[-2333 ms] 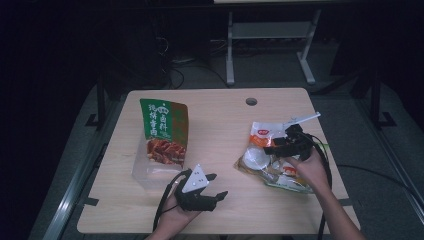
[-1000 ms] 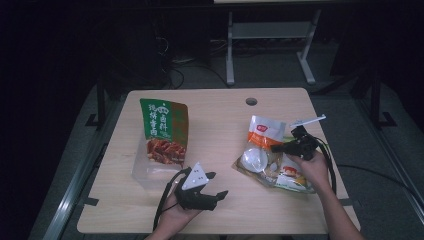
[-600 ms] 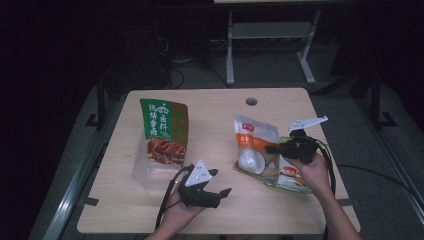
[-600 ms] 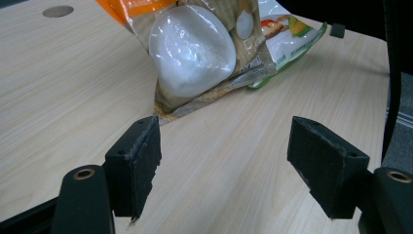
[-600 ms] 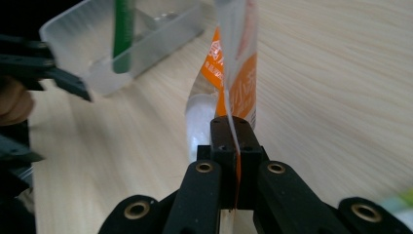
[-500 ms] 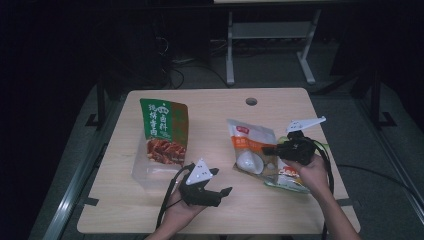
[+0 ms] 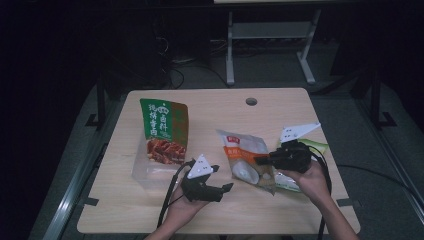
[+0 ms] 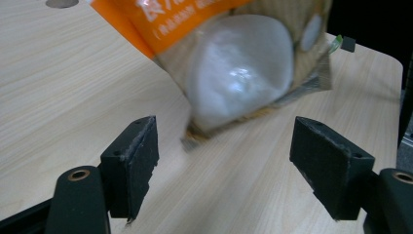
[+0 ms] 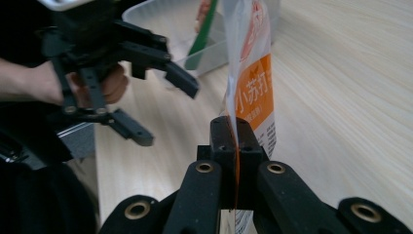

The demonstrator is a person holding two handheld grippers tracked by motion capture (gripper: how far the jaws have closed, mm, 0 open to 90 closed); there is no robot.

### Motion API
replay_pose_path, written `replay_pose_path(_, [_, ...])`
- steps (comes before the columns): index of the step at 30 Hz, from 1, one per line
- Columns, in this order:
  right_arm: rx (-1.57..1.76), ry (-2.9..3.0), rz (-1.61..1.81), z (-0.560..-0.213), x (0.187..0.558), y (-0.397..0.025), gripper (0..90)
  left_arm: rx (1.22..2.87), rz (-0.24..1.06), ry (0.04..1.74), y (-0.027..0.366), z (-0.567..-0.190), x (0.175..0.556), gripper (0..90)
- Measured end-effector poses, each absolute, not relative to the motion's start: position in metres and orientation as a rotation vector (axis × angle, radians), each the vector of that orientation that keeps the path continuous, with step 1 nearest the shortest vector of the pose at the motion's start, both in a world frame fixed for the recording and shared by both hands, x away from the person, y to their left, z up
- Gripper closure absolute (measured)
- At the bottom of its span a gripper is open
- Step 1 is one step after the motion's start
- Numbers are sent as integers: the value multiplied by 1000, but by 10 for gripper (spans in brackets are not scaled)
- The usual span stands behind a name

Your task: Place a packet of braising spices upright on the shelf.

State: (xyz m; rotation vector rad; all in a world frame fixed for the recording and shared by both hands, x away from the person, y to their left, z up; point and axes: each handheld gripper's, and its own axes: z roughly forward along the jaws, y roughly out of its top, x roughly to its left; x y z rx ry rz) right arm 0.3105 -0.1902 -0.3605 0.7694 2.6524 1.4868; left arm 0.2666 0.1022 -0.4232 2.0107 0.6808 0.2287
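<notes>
An orange-and-white snack packet (image 7: pixel 243 158) with a pale round item inside hangs tilted over the table's middle right. My right gripper (image 7: pixel 262 160) is shut on its edge; in the right gripper view the jaws (image 9: pixel 236 140) pinch the thin packet (image 9: pixel 253 92) edge-on. My left gripper (image 7: pixel 223 190) rests near the front edge, open, pointing right toward the packet. From the left gripper view the packet (image 8: pixel 238 63) floats blurred just beyond the empty gap between the pads (image 8: pixel 132 163). The left gripper (image 9: pixel 165 112) also appears open in the right gripper view.
A green-and-red food packet (image 7: pixel 163 131) stands in a clear plastic container (image 7: pixel 145 175) at the left. Another packet with a green edge (image 7: pixel 314 146) lies under the right hand. A cable hole (image 7: pixel 251 101) sits near the wooden table's (image 7: pixel 210 107) far edge.
My right gripper has carried the orange packet leftward off the pile toward the table's middle and the left gripper. The left gripper has barely moved.
</notes>
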Motion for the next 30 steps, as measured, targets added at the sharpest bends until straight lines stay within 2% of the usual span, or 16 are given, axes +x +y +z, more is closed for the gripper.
replay_pose_path(10, [612, 2700, 1568, -352, 297, -175, 900, 2007, 169, 693, 103, -426, 270, 254])
replay_pose_path(15, [532, 2726, 1616, -348, 294, -163, 899, 1986, 102, 672, 105, -427, 271, 316])
replay_pose_path(19, [490, 2757, 1597, -352, 294, -150, 899, 1994, 91, 649, 106, -426, 269, 485])
replay_pose_path(20, [495, 2757, 1599, -355, 295, -149, 899, 1980, 90, 658, 109, -427, 268, 570])
replay_pose_path(24, [542, 2745, 1618, -362, 298, -153, 899, 1962, 115, 657, 113, -424, 268, 749])
replay_pose_path(30, [568, 2766, 1623, -372, 301, -151, 899, 2005, 192, 644, 110, -423, 264, 855])
